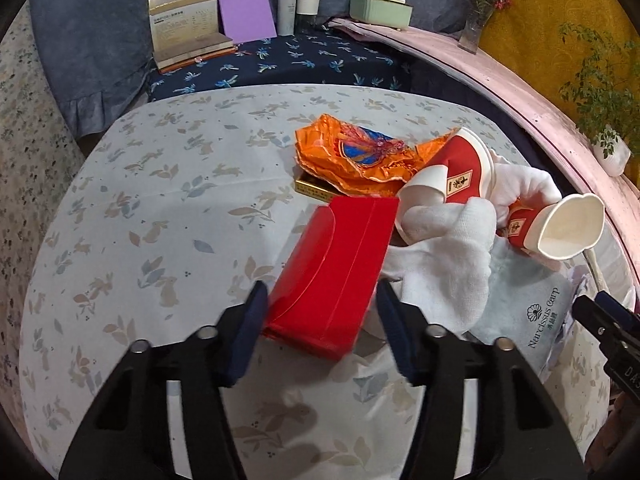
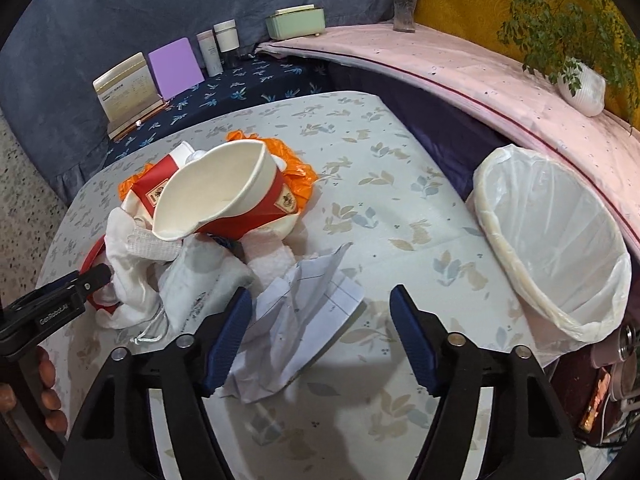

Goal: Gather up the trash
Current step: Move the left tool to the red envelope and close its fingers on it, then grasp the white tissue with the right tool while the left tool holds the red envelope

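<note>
My left gripper (image 1: 320, 332) stands wide open astride the near end of the red box (image 1: 332, 276) on the counter (image 1: 160, 208), not clamping it. My right gripper (image 2: 320, 340) hangs wide open and empty, beside crumpled paper (image 2: 300, 320). Cups (image 2: 224, 196), cloth (image 2: 132, 280) and an orange wrapper (image 1: 360, 160) are heaped beyond; the lined bin (image 2: 560, 240) is at right.

Both wrist views close, angled down, sharing trash pile (image 1: 420, 200)
</note>
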Tool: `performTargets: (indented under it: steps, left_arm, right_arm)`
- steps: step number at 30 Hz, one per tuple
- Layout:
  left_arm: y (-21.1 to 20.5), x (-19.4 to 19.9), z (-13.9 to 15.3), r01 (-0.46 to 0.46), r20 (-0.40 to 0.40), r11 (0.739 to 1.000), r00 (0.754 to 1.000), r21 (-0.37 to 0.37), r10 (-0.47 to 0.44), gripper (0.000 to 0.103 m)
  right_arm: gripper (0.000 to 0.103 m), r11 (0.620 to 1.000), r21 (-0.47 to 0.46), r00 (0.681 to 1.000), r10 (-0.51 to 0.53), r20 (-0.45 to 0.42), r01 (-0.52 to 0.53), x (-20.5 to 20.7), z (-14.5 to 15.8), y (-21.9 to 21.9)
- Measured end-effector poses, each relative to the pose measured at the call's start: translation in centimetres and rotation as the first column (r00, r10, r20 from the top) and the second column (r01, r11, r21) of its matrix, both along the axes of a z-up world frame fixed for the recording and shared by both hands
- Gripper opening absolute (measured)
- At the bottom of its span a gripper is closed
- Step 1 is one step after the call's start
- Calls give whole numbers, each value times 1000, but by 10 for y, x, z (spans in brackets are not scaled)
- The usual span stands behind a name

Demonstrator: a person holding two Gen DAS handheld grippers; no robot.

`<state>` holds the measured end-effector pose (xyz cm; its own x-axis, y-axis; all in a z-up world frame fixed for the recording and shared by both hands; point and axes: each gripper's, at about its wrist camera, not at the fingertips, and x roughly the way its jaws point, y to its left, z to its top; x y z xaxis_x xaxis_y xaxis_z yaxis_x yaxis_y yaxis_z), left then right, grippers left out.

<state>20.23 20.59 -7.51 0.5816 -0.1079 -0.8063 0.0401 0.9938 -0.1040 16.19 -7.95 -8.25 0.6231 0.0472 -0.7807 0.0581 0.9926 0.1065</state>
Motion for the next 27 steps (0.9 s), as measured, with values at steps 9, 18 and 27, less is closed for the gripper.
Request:
performTargets:
  steps: [9, 18, 27]
  left_arm:
    - [-1, -9, 7, -14, 12, 1000, 1000, -16, 15, 5]
    - [0, -31, 39, -54, 83, 998, 995, -12, 54, 1]
    - [-15, -53, 83, -41, 180, 999, 983, -30, 46, 0]
  right_arm:
    - [18, 996, 79, 999, 52, 7, -53, -4, 4, 5]
    - [1, 992, 105, 997, 57, 53, -63, -20, 23, -7]
    - [1, 993, 99, 995, 48, 89, -56, -37, 40, -28]
